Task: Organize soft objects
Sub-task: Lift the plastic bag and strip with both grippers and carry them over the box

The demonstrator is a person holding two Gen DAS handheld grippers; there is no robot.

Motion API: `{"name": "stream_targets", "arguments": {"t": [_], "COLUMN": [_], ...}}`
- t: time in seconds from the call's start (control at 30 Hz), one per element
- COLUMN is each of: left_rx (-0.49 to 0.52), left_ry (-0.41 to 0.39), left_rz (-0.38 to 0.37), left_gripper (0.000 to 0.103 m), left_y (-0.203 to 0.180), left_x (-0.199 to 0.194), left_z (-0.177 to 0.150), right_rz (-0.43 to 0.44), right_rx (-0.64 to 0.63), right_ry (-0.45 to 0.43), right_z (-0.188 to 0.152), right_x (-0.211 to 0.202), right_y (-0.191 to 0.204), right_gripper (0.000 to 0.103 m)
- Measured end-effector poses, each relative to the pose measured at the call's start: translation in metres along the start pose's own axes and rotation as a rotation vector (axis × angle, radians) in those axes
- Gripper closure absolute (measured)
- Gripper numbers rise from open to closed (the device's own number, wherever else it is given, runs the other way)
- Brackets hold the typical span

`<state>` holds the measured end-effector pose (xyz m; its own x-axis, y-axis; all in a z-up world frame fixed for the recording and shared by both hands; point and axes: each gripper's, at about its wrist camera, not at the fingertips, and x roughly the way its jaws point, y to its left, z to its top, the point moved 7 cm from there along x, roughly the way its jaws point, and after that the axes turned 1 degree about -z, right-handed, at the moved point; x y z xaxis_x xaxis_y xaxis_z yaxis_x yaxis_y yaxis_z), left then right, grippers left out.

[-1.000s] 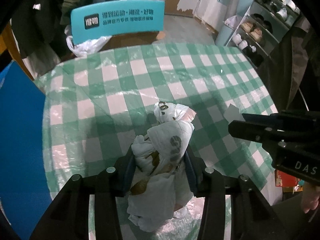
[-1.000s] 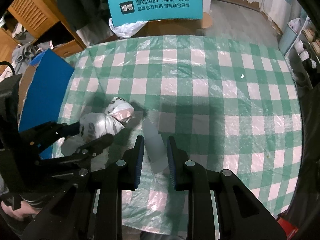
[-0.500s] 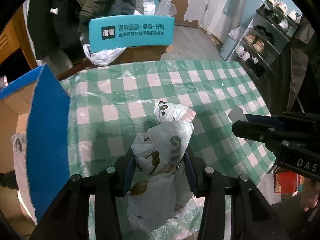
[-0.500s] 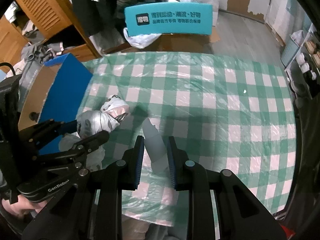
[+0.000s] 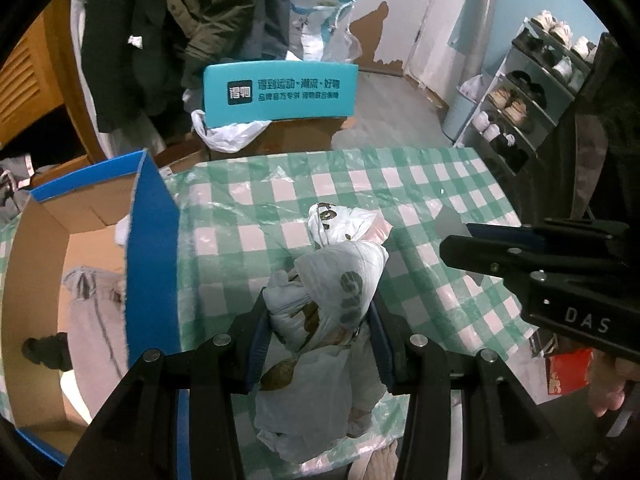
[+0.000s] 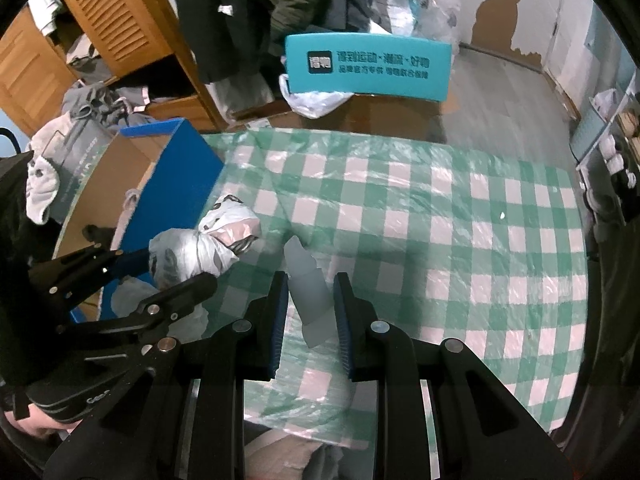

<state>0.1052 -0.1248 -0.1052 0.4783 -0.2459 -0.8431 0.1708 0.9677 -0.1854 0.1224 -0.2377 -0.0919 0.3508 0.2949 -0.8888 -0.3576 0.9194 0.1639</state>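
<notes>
My left gripper (image 5: 320, 312) is shut on a knotted bundle of white printed plastic bags (image 5: 340, 276), which hangs above the green-checked table (image 5: 400, 184). From the right wrist the same bundle (image 6: 200, 240) shows in the left gripper (image 6: 180, 268), next to the open blue cardboard box (image 6: 180, 184). My right gripper (image 6: 310, 284) is shut on a pale grey translucent plastic strip (image 6: 308, 280). It shows in the left wrist view as the right gripper (image 5: 456, 238), right of the bundle, with the strip's tip (image 5: 450, 220) poking out.
The blue box (image 5: 152, 208) stands at the table's left edge with grey-white clothes (image 5: 88, 304) inside. A teal chair back (image 5: 280, 94) stands behind the table, a shoe rack (image 5: 532, 92) to the right, and a wooden cabinet (image 6: 100, 32) with hanging coats at the back left.
Both grippers have risen and drawn back from the table, each still gripping its load. The blue box has come into view on the left, and its inside now shows.
</notes>
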Motion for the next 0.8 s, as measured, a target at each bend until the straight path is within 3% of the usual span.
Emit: {"name": "stream_targets", "arguments": {"t": [0.8], "left_rx": [-0.113], "left_ry": [-0.083], "left_rz": [0.071], "left_gripper": [0.057], "left_y": [0.076], "left_x": [-0.063], "left_z": [-0.002], "right_rz": [0.068], "right_rx": [-0.126], "right_ry": [-0.032], "right_z": [0.042], "right_x": [-0.011], "right_y": [0.097], "right_gripper": [0.081]}}
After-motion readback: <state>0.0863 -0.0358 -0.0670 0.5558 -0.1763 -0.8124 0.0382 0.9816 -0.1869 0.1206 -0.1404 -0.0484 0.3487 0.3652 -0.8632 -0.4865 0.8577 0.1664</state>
